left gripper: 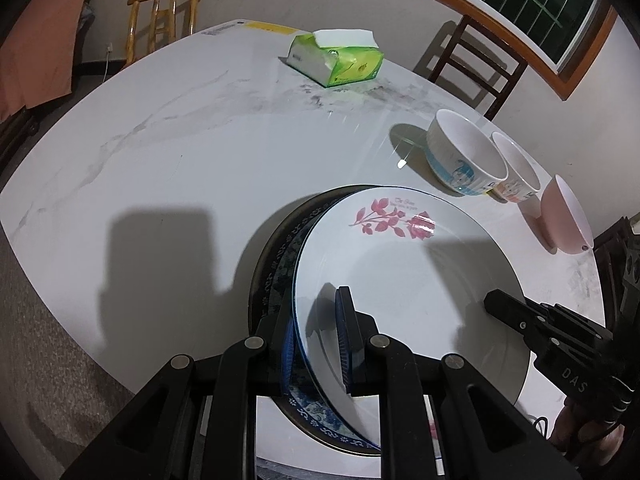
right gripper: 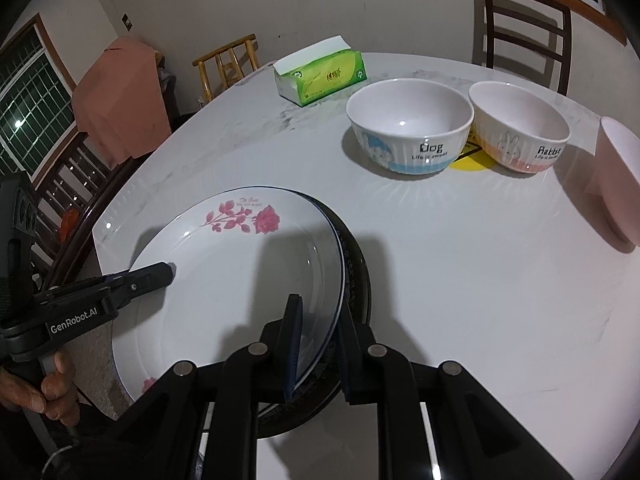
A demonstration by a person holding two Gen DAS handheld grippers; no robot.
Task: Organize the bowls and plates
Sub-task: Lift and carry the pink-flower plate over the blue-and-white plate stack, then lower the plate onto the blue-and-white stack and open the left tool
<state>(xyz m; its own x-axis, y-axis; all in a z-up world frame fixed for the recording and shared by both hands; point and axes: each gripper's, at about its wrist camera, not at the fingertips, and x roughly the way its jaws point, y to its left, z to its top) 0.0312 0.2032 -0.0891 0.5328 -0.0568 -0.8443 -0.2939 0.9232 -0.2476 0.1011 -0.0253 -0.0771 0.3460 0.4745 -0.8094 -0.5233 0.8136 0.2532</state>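
Rose plate [left gripper: 400,272]: stacked on blue-patterned plate [left gripper: 280,264]; rim pinched by left gripper [left gripper: 316,344] and right gripper [right gripper: 320,348]. Three bowls [right gripper: 408,128] nearby on table [left gripper: 160,140].

— What sort of place is this?

— A home dining room. A marble-look dining table [right gripper: 460,280] fills the middle, with household crockery and a green tissue pack [right gripper: 320,76] on it.

— And around the table?

— A dark wooden chair [right gripper: 524,28] at its far side against a plain wall, a pale bamboo chair [right gripper: 228,64] beyond its far left corner, and a chair draped with salmon cloth [right gripper: 120,96] off its left. Wood-framed barred windows [left gripper: 532,4] behind the table show night outside.
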